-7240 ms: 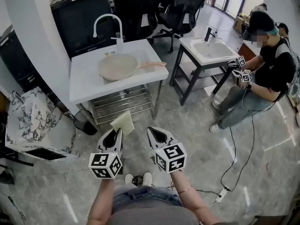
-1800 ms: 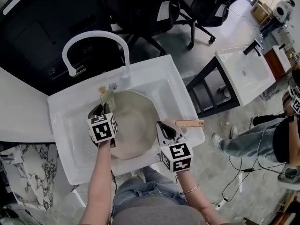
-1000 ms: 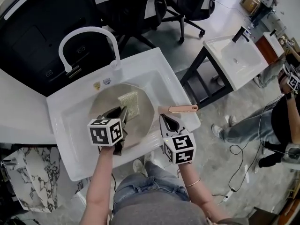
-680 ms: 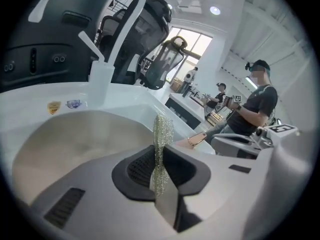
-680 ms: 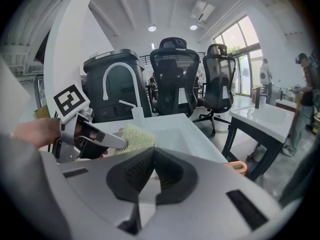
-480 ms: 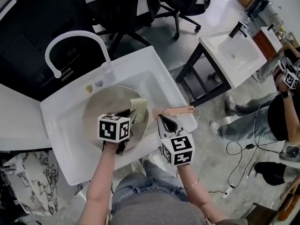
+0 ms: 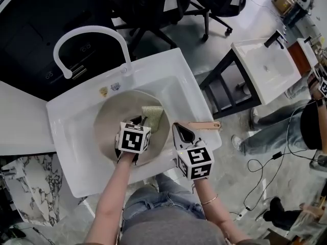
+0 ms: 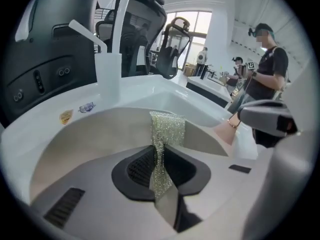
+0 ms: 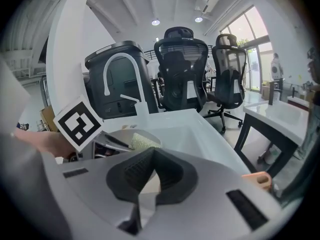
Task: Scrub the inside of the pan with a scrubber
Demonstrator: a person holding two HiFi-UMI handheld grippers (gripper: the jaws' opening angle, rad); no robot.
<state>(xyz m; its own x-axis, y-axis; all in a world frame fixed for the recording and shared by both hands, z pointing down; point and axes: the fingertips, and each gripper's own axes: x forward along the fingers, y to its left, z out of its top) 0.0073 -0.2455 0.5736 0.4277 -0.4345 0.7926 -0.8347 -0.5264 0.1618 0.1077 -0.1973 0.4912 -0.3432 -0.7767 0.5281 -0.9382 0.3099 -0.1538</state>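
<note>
Scrubbing of the pan [image 7: 110,121] seems under way.
Left gripper [image 7: 139,120] pinches the scrubber [image 7: 153,115]; right gripper [image 7: 180,131], closed and empty, should steady the handle [image 7: 204,125].

The pan [image 7: 110,121] is finished in matte beige, its handle [image 7: 204,125] in copper-pink. The scrubber [image 8: 167,129] is pale green with a glittering weave. The sink [image 7: 76,152] around the pan and the faucet [image 8: 107,79] are white. The left gripper [image 7: 140,120] and right gripper [image 7: 179,130] are grey with black pads, and their cubes are marked with black-and-white squares.
</note>
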